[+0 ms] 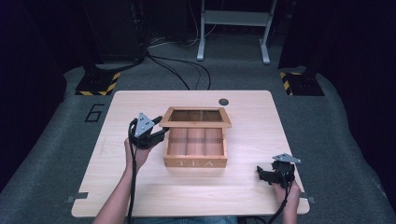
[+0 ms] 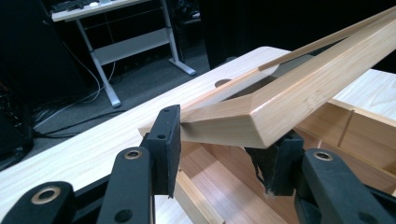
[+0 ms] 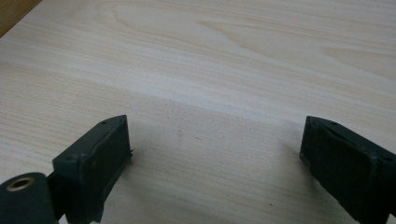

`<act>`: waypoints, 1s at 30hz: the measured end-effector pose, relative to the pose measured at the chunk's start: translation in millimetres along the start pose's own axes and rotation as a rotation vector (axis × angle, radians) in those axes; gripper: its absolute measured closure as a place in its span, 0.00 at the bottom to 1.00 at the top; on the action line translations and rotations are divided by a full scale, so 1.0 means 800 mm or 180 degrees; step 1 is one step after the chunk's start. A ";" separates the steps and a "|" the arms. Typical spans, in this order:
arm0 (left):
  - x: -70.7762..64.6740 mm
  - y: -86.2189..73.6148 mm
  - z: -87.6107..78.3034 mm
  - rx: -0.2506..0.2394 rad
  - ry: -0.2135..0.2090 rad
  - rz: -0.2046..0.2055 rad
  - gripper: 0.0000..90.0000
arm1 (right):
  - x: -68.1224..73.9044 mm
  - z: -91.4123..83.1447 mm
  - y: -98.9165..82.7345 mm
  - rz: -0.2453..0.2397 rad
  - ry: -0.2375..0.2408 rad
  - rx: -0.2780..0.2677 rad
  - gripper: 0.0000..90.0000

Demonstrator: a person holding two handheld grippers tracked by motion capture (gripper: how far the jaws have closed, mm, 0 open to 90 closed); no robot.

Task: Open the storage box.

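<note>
One tea box [image 1: 195,148], two tools

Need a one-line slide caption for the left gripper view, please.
Left gripper grips the corner of the tea box's raised lid above its empty compartments.

We see a pale, fine-grained wooden table [image 1: 140,196] carrying a honey-brown tea box [image 1: 195,162] with "TEA" in lighter letters on its front. Its lid [image 2: 299,100] is the same light wood. Both the left gripper [image 1: 159,133] and the right gripper [image 1: 266,175] are black, each topped by a grey plate. The floor [image 1: 51,154] is grey carpet, with yellow-and-black striped stand feet [image 1: 98,84].
</note>
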State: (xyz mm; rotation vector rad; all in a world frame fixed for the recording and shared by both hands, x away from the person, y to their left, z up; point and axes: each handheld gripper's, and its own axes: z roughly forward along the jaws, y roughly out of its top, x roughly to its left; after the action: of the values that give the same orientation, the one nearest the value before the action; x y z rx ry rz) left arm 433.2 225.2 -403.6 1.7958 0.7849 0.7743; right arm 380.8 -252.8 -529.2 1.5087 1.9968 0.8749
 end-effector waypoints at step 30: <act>0.034 0.055 0.015 0.0223 -0.0147 -0.0032 0.63 | 0.001 0.000 0.000 0.0019 -0.0009 0.0002 0.09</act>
State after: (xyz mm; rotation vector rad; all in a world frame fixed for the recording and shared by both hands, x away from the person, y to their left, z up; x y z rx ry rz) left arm 466.0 227.4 -361.6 1.8641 0.7987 0.7041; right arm 380.8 -252.1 -529.2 1.5163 1.9918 0.8741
